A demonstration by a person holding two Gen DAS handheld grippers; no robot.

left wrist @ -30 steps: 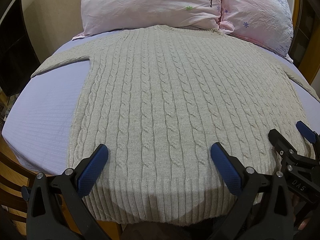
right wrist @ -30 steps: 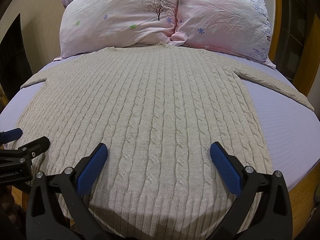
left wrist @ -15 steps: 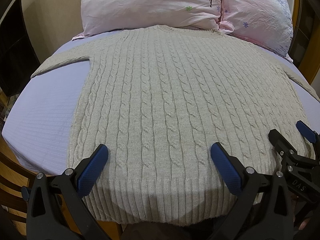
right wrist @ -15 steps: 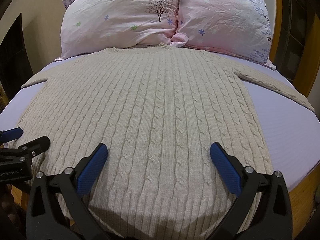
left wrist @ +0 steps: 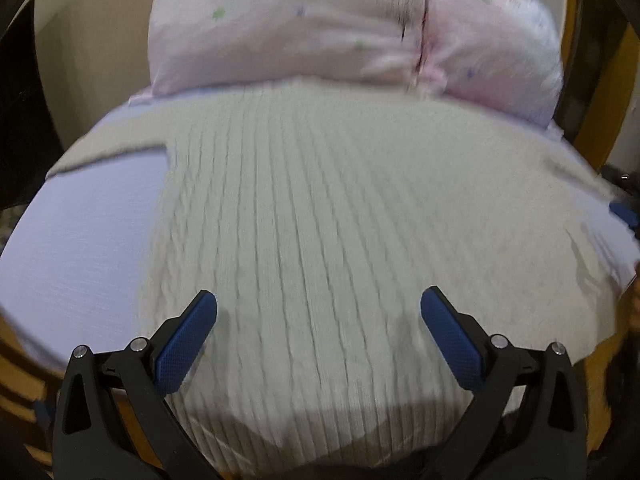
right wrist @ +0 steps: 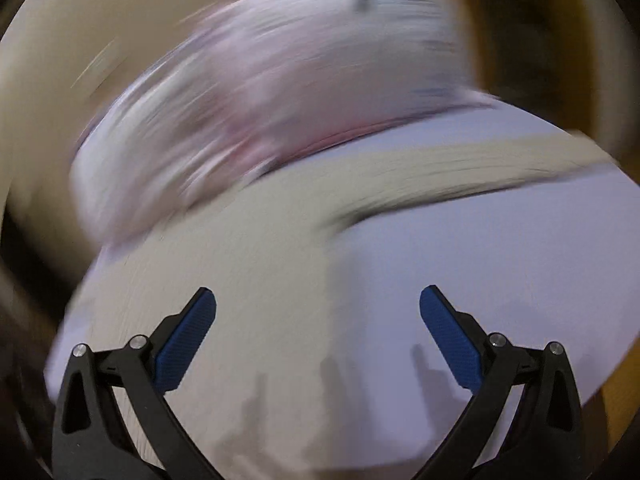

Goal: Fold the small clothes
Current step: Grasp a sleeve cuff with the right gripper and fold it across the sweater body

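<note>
A beige cable-knit sweater lies flat on the lavender bed sheet, collar toward the pillows, sleeves spread out. My left gripper is open and empty above the sweater's hem. My right gripper is open and empty over the sweater's right side edge and bare sheet; the right sleeve stretches across beyond it. Both views are motion-blurred. A bit of the right gripper shows at the far right of the left wrist view.
Two pink pillows lie at the head of the bed. A wooden bed frame runs along the right side. A dark piece of furniture stands at the left.
Both grippers have moved. The right one swung strongly rightward and forward, now over the sweater's right edge. The left one lifted and moved forward a little. Both stay open.
</note>
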